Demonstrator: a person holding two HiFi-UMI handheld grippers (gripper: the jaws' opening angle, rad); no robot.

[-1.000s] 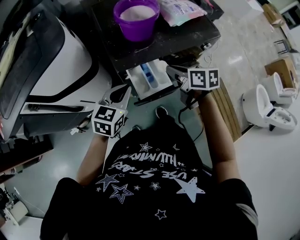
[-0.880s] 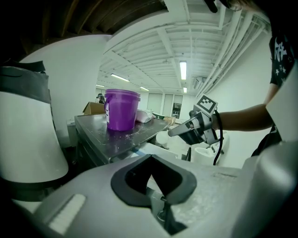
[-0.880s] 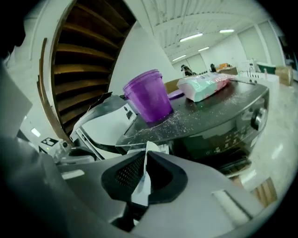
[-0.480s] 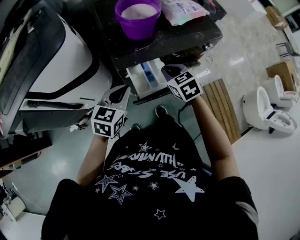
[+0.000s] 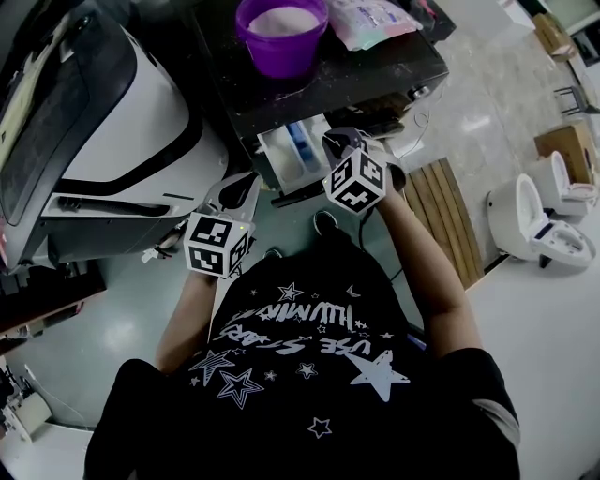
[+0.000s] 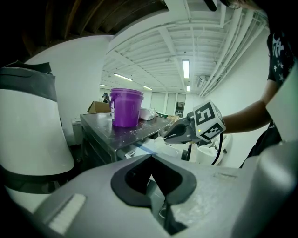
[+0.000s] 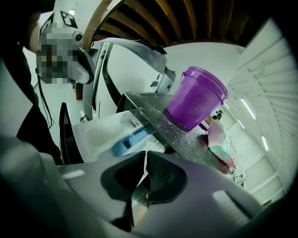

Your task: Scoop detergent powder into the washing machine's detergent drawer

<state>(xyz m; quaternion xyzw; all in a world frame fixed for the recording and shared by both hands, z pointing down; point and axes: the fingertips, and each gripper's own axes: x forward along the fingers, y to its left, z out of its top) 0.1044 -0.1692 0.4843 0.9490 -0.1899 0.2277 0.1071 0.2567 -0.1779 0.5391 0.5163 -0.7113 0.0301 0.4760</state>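
The white detergent drawer point(image 5: 292, 153) stands pulled out of the washing machine, with a blue insert point(image 7: 127, 139) in it. A purple bucket point(image 5: 281, 33) of white powder sits on the machine's dark top point(image 5: 366, 80), and a detergent bag point(image 5: 370, 21) lies beside it. My right gripper point(image 5: 338, 141) is shut and empty, its tips just right of the drawer point(image 7: 100, 132). My left gripper point(image 5: 241, 181) is shut and empty, below and left of the drawer. The bucket point(image 6: 125, 107) and the right gripper point(image 6: 193, 128) show in the left gripper view. No scoop is visible.
A large white and black machine point(image 5: 112, 131) stands at the left. A wooden pallet point(image 5: 450, 220) and white toilets point(image 5: 544, 220) are on the floor at the right. Spilled powder speckles the machine's top point(image 7: 174, 132). The person's feet are on the green floor point(image 5: 300, 225).
My right gripper has swung left and turned, coming closer to the drawer's right side. The left gripper has stayed where it was.
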